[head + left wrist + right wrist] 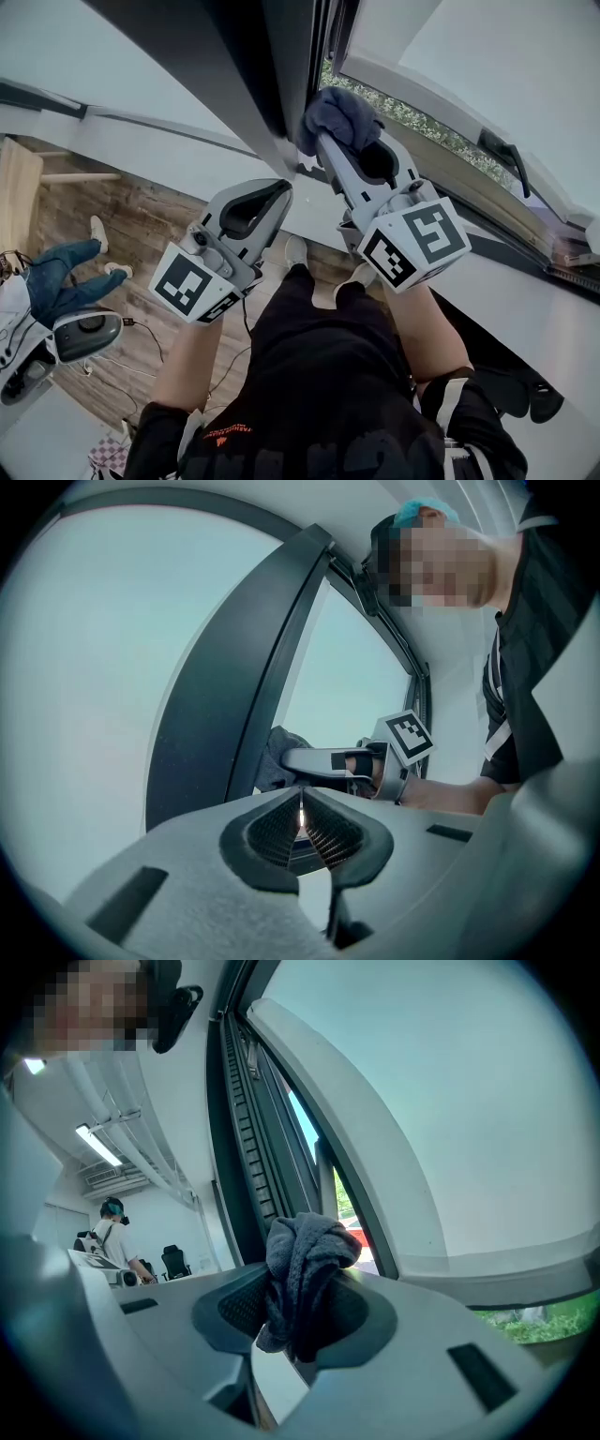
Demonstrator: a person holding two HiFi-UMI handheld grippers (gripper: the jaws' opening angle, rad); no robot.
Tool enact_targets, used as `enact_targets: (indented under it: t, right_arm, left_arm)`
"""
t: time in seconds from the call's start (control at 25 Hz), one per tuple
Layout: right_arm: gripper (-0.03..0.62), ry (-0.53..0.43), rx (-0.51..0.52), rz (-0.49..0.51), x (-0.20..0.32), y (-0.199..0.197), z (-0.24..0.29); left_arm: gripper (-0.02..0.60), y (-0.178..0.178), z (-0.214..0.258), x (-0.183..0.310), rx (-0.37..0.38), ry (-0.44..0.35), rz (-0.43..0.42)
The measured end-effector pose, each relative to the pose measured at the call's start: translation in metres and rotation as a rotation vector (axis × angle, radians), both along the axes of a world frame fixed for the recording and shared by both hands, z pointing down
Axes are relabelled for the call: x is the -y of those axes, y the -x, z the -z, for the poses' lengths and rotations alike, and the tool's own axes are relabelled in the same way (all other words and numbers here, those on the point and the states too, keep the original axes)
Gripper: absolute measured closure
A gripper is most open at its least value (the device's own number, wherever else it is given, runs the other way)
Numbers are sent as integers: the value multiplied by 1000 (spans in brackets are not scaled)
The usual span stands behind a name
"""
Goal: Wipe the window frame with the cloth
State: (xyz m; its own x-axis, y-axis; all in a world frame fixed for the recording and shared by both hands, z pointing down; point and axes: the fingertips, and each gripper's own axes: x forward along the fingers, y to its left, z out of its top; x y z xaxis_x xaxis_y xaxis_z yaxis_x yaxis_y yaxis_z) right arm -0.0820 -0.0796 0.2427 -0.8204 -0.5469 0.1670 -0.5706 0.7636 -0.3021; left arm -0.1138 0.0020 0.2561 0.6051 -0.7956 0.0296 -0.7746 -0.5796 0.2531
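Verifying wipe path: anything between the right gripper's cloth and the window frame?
Nothing visible. The cloth in the right gripper sits at the edge of the window frame; the left gripper, shut, is off to one side.

Head view looking steeply down, left gripper view facing up along the dark grey metal window frame (225, 696) from close by, right gripper view nearest to it, all three sharing that frame and the bunched grey-blue fabric cloth (305, 1269).
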Motion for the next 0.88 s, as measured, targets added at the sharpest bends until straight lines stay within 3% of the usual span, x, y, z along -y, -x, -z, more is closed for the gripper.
enact_targets:
  t: [0.88]
  right_arm:
    - [473, 116, -29, -26, 3, 8, -79]
  left_arm:
    - [557, 7, -58, -2, -6, 109, -13]
